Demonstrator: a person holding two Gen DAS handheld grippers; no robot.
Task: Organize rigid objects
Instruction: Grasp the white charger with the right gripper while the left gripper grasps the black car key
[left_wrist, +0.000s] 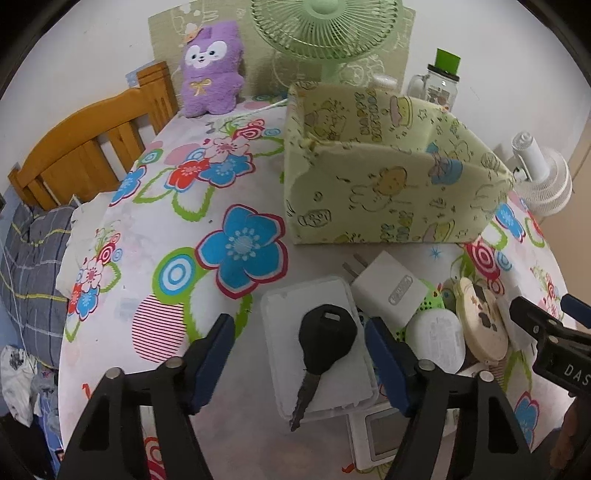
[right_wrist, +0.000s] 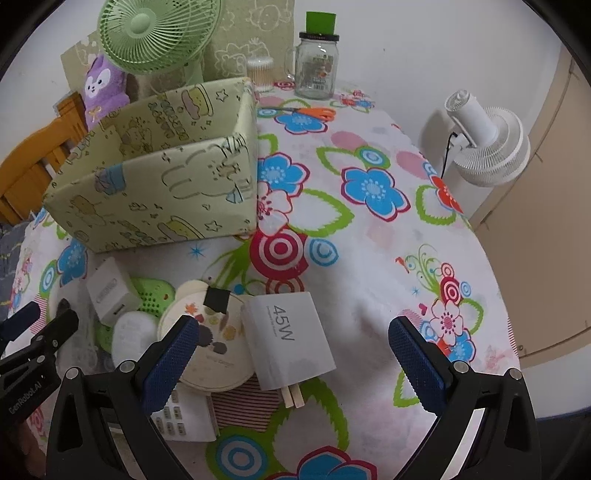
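A black-headed key (left_wrist: 321, 347) lies on a white plastic box (left_wrist: 317, 350) between the fingers of my open left gripper (left_wrist: 300, 360). Beside it lie a white plug charger (left_wrist: 388, 291), a green perforated item (left_wrist: 428, 299), a white oval piece (left_wrist: 439, 339) and a round cream case (left_wrist: 480, 325). The pale green cartoon-print box (left_wrist: 373, 166) stands open behind them. In the right wrist view my open right gripper (right_wrist: 291, 350) straddles a white 45W charger (right_wrist: 286, 339); the round cream case (right_wrist: 207, 339) and the green box (right_wrist: 159, 173) are to its left.
A green desk fan (right_wrist: 155, 33), purple plush (left_wrist: 212, 70), glass jar with green lid (right_wrist: 317, 62), cotton-swab tub (right_wrist: 260, 72) and orange scissors (right_wrist: 314, 112) sit at the back. A white fan (right_wrist: 487, 147) stands off the table's right edge. A wooden headboard (left_wrist: 85, 147) is left.
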